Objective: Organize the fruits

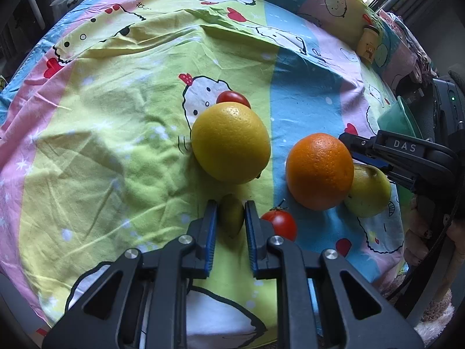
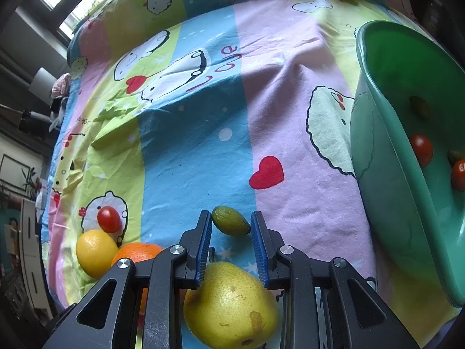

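My left gripper (image 1: pixel 231 206) is shut on a small green oval fruit (image 1: pixel 231 218) low over the bedsheet. Just beyond it lie a large yellow citrus (image 1: pixel 231 142) and a cherry tomato (image 1: pixel 234 97); a second tomato (image 1: pixel 280 224) is at its right. An orange (image 1: pixel 318 171) and a yellow pear (image 1: pixel 369 192) lie further right. My right gripper (image 2: pixel 230 213) hangs over the pear (image 2: pixel 229 305), shut on another small green fruit (image 2: pixel 231 225). A tilted green bowl (image 2: pixel 377 174) on the right holds two tomatoes (image 2: pixel 421 148) and a green fruit (image 2: pixel 420 106).
The fruits lie on a wrinkled cartoon-print sheet (image 2: pixel 203 145) over a bed. A yellow bear cup (image 1: pixel 369 43) stands at the far edge. A person's hand (image 1: pixel 418 232) holds the right gripper's handle. Furniture and a window lie beyond the bed's edges.
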